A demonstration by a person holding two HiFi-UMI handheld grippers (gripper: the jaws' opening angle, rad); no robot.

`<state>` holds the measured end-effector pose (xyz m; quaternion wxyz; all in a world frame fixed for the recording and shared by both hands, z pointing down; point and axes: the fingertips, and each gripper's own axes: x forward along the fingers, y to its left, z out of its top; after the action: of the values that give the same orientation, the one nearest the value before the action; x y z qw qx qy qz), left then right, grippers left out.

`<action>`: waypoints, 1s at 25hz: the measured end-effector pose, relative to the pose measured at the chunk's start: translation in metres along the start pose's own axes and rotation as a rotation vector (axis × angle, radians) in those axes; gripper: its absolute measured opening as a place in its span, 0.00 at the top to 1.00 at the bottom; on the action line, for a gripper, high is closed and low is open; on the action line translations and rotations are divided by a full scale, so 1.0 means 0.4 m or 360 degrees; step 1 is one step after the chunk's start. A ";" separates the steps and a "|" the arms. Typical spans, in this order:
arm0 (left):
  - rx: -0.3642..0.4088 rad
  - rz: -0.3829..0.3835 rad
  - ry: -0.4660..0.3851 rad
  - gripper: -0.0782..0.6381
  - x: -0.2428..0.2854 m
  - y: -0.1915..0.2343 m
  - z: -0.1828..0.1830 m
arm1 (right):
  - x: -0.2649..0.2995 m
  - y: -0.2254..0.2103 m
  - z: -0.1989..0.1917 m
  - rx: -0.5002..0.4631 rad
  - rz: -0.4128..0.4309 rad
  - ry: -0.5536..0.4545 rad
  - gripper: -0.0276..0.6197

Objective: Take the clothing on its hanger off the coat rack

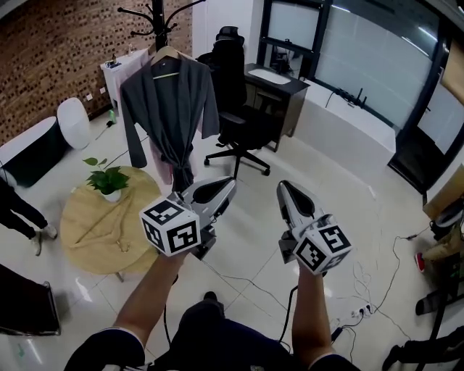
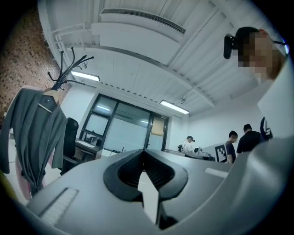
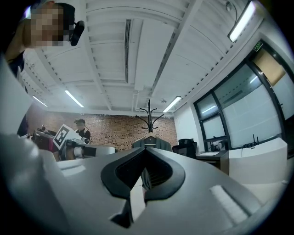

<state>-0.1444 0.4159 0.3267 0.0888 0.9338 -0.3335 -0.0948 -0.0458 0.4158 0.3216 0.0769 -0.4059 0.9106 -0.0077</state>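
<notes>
A dark grey robe (image 1: 170, 109) is seen on a pale wooden hanger (image 1: 165, 56), which is hooked on the black coat rack (image 1: 158, 18) at the far side of the room, by the brick wall (image 1: 51, 51). Long sleeves hang loose at both sides. The front is wrapped shut & tied w/ a belt at the waist, ends dangling. A bit of pink cloth (image 1: 165, 171) is visible behind the lower hem.

On the round wooden table (image 1: 87, 239) near the rack a white pot (image 1: 112, 195) is set, w/ a green plant (image 1: 107, 177) in it.

L gripper (image 1: 230, 182) & R gripper (image 1: 283, 186) are held side by side, well apart from the robe & pointed toward it. Jaws of both are closed tip to tip, w/ nothing between them.
</notes>
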 end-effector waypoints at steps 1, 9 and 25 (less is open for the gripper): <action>0.0008 0.0005 0.0000 0.88 0.011 0.033 0.006 | 0.033 -0.013 -0.004 0.0002 0.0001 0.0002 0.96; 0.0052 0.0012 0.0030 0.88 0.097 0.232 0.064 | 0.249 -0.103 -0.001 0.0000 -0.0017 0.0008 0.95; 0.0071 0.0170 -0.0014 0.88 0.266 0.532 0.102 | 0.591 -0.269 -0.034 -0.0010 0.0190 -0.0014 0.95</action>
<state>-0.2023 0.1815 0.3236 0.0714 0.9159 -0.3853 -0.0866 -0.1242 0.1679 0.3116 0.0799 -0.3511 0.9329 0.0016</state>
